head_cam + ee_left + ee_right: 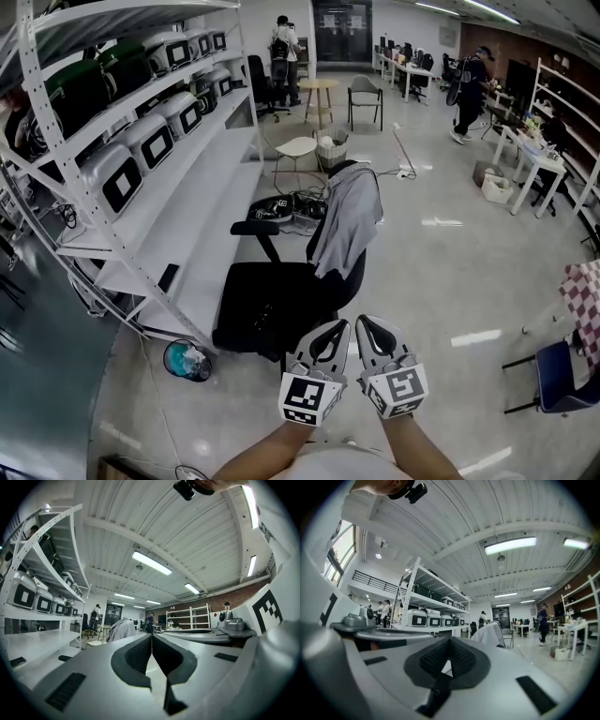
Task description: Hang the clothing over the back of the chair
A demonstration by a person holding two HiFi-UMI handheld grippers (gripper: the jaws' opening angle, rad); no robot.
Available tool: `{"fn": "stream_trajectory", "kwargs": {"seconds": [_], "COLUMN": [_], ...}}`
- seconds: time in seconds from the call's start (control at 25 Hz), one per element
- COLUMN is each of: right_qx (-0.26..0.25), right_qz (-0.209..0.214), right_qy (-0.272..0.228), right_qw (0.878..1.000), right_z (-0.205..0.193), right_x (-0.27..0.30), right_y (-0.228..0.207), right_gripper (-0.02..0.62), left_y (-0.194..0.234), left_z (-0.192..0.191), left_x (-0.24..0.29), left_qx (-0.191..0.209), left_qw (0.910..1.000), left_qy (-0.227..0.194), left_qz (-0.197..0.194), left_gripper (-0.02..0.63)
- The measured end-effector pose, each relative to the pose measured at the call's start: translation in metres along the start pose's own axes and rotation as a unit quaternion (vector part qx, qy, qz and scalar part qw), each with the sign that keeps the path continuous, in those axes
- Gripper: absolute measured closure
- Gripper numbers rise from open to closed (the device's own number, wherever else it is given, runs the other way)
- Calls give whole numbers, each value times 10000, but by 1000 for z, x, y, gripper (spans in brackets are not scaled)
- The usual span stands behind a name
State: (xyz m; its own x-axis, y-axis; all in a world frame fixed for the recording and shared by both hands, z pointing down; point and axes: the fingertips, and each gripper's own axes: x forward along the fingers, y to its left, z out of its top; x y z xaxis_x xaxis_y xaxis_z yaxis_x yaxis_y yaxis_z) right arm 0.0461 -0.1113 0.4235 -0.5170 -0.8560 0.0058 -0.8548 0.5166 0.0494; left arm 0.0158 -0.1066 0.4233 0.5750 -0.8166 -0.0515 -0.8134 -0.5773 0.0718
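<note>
a large workshop room with a pale, glossy floor [441, 281], seen from above. a tall white shelving rack [178, 216] fills the view from 8 to 11 o'clock, and its upper shelves are lined with white and green boxes that have dark panels. at the centre stands a black office chair [272, 305], with its seat toward 7 o'clock and its back toward 1 o'clock. the grey clothing [349, 220] is draped over the back of that chair, covering the top edge and hanging down toward the seat. at 12 o'clock, beyond the chair, sit a small white chair [298, 147] and a wire basket [331, 150]. people stand farther off at 12 and 2 o'clock. at 4 o'clock is a blue chair [562, 375]. a round teal object [187, 361] lies on the floor at 7 o'clock, by the foot of the rack. at 6 o'clock the person's forearms hold two grippers side by side, pointing toward the chair. the left gripper [336, 326] has its jaws pressed together with nothing between them. the right gripper [367, 323] is likewise closed and empty.
</note>
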Motion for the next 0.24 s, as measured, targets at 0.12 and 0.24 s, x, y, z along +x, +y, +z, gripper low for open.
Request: {"fn": "stream_trajectory", "kwargs": {"seconds": [0.12,0.24], "right_qx": [-26,-56], "right_qz": [59,120], "right_qy": [-21,-1], "right_qw": [10000,9999], "right_z": [1,-1], "right_x": [1,1], "right_y": [4,6], "right_gripper": [580,580], "left_y": [2,1], "left_z": [0,0], "left_x": [0,1], "left_qx": [1,22], "left_qw": [10000,10000], "left_qy": [-27,-48], "left_qz": [43,63], "left_gripper": [598,598]}}
